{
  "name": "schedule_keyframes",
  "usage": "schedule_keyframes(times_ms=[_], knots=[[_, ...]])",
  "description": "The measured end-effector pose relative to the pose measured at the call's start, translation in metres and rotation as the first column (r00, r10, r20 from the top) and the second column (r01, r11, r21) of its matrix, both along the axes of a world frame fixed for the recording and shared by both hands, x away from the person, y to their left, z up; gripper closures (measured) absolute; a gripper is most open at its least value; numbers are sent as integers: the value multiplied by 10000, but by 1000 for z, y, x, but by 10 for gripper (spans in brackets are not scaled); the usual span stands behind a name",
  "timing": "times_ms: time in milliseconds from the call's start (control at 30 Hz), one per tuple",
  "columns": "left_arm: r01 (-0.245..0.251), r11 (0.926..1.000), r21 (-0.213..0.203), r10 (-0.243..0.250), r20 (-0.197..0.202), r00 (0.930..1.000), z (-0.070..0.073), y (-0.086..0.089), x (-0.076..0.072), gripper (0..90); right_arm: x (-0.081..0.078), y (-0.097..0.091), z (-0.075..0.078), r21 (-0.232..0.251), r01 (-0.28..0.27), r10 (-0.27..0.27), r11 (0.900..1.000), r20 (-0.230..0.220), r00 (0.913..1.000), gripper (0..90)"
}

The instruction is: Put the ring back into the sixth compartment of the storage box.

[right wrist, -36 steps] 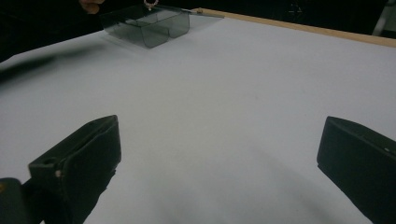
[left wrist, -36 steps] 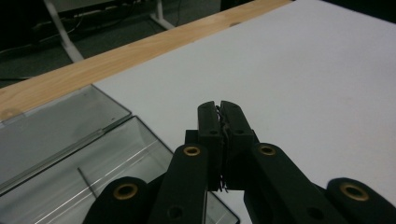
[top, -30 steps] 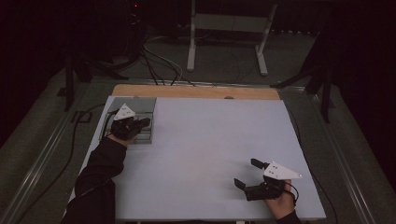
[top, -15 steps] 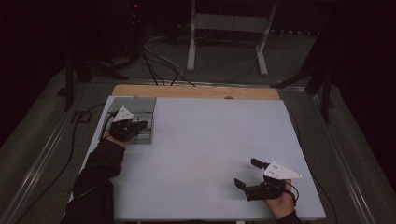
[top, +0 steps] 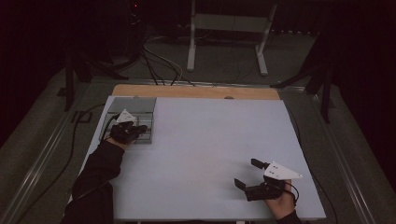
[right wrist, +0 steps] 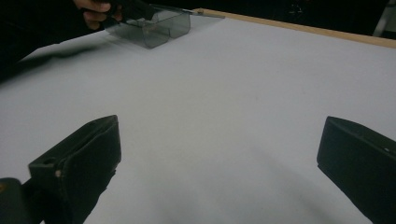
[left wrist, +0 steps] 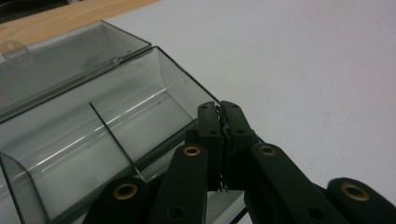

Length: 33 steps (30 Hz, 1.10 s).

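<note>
Hovering over clear box (top: 132,122) edge, left gripper (left wrist: 223,122) pinched together; right gripper (top: 246,174) agape.

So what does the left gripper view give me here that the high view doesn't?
Left gripper view: the left gripper's jaws pressed shut at the near wall of the clear box, an inner divider, the lid lying open behind it.

High view: the right gripper, jaws open, low over the white table, the floor, cables and a stand beyond.

Both: box, left gripper, table, wooden strip at its far edge.
</note>
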State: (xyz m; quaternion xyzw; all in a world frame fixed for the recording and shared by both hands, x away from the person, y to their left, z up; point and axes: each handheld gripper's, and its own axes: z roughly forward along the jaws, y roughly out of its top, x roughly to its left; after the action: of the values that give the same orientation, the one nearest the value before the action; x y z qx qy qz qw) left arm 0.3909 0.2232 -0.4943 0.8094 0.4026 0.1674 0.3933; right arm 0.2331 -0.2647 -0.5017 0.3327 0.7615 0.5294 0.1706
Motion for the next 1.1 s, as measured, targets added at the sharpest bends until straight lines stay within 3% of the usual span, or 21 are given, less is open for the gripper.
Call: schedule_keyframes(times_ms=[333, 633, 700, 800, 1100], knots=[[-309, 9982, 523, 310, -14, 9995, 2, -2, -1, 894, 0, 0, 0, -12, -7, 7, 10000, -28, 10000, 0], [-552, 9985, -5, 552, 88, 9984, 8, 4, -3, 874, 0, 0, 0, -24, 15, -15, 10000, -53, 10000, 0], [-588, 9982, -140, 587, -57, 9983, 8, 5, -3, 808, 1, 0, 0, 5, 20, -20, 10000, -68, 10000, 0], [-724, 9973, 81, 724, -16, 9974, 10, 3, -5, 740, 0, 0, 0, -4, 28, -28, 10000, -59, 10000, 0], [-727, 9972, -161, 723, -227, 9971, 12, -1, -6, 458, 1, 0, 0, -3, 22, -22, 10000, -63, 10000, 0]])
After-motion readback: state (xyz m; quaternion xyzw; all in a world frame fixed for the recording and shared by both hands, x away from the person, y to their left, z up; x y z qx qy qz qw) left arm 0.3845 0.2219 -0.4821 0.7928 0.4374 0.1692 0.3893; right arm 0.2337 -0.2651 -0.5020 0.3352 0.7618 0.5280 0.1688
